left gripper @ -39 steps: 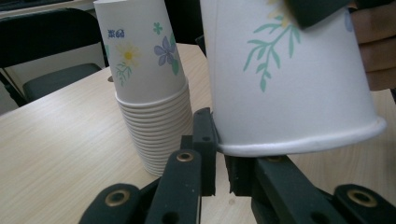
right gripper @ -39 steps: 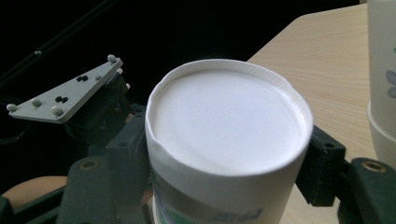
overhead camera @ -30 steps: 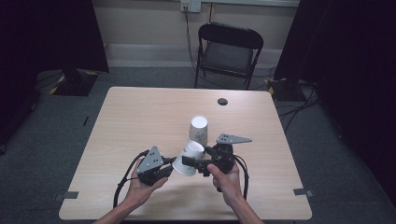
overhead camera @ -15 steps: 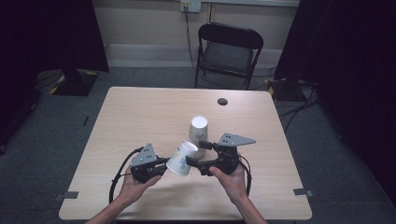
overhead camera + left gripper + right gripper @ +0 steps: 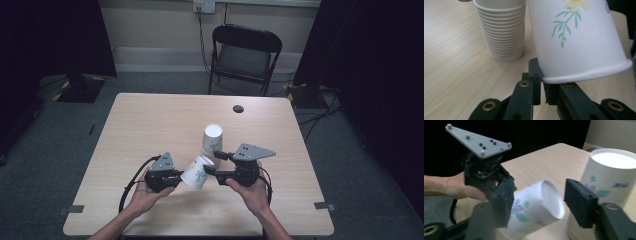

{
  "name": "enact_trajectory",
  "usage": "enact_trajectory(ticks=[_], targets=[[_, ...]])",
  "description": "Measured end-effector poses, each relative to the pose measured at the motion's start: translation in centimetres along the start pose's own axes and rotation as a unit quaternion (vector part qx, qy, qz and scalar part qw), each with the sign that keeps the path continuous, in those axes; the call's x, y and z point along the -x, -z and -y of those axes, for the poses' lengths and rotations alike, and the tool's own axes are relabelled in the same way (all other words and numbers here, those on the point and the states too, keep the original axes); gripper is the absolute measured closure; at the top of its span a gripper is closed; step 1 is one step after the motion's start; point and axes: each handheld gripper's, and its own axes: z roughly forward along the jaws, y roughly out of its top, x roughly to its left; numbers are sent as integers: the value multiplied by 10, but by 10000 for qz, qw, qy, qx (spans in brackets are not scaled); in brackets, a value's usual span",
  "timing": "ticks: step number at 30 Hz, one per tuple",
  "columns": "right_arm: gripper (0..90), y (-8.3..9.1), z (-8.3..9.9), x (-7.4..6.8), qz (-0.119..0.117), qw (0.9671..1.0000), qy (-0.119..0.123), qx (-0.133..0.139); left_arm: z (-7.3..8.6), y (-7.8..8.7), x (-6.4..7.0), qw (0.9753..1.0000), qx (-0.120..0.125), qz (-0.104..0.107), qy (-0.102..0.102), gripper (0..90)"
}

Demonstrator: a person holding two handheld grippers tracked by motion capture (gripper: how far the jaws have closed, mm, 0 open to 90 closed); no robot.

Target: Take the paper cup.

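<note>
While pinched in left tool (image 5: 176,178), tilted paper cup (image 5: 196,172).

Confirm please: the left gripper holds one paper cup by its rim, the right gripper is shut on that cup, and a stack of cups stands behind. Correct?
Not quite. The right gripper is open: in the right gripper view its jaws stand apart on either side of the paper cup's base. The left gripper does pinch the rim, and the stack of cups stands behind.

Cup stack (image 5: 212,141) is the main obstacle: the held cup (image 5: 197,172) sits just in front of it, right hand-held gripper (image 5: 212,162) just beside it. Worktop (image 5: 150,125) left of and behind the stack is open; small dark disc (image 5: 238,108) lies well behind it.
</note>
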Motion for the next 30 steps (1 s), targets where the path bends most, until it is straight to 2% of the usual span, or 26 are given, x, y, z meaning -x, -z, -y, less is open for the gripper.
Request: enact_trajectory(ticks=[2,3,5,8,9,11,15,19,21,23,24,25,26,29,30], targets=[[476,-4,-2,-3,-70,9999,96,-73,0,-2,-1,10000,-67,-2,1,859],[515,-9,-4,-7,-174,9995,229,-153,1,-3,-2,9999,-117,24,14,858],[525,-13,-5,-8,-224,9991,287,-215,1,-5,-4,9997,-248,54,43,859],[534,-24,-6,-11,-310,9964,604,-514,1,-6,-5,9987,-479,161,80,858],[527,-29,-6,-11,-360,9945,735,-660,1,-6,-6,9984,-523,207,100,858],[489,-34,-5,-12,-457,9913,868,-873,1,-6,-6,9977,-609,280,111,858],[318,-41,-4,-13,-516,9880,992,-1069,1,-8,-7,9970,-667,366,139,858],[306,-44,-2,-17,-600,9822,1305,-1212,1,-8,-6,9967,-711,378,129,858],[328,-45,-2,-20,-623,9772,1529,-1335,0,-9,-6,9966,-671,413,227,858],[333,-45,-2,-22,-609,9731,1710,-1417,0,-9,-6,9968,-660,384,220,859],[332,-45,-3,-22,-617,9675,1922,-1523,0,-8,-7,9968,-660,394,227,859],[332,-45,-3,-22,-617,9675,1922,-1523,0,-8,-7,9969,-656,370,232,859],[323,-45,-3,-22,-631,9657,1978,-1557,0,-8,-7,9970,-620,373,281,858],[264,-45,-1,-25,-620,9568,2275,-1704,0,-9,-7,9967,-627,430,297,858],[238,-47,0,-27,-564,9493,2512,-1802,0,-9,-7,9965,-632,446,306,858]])
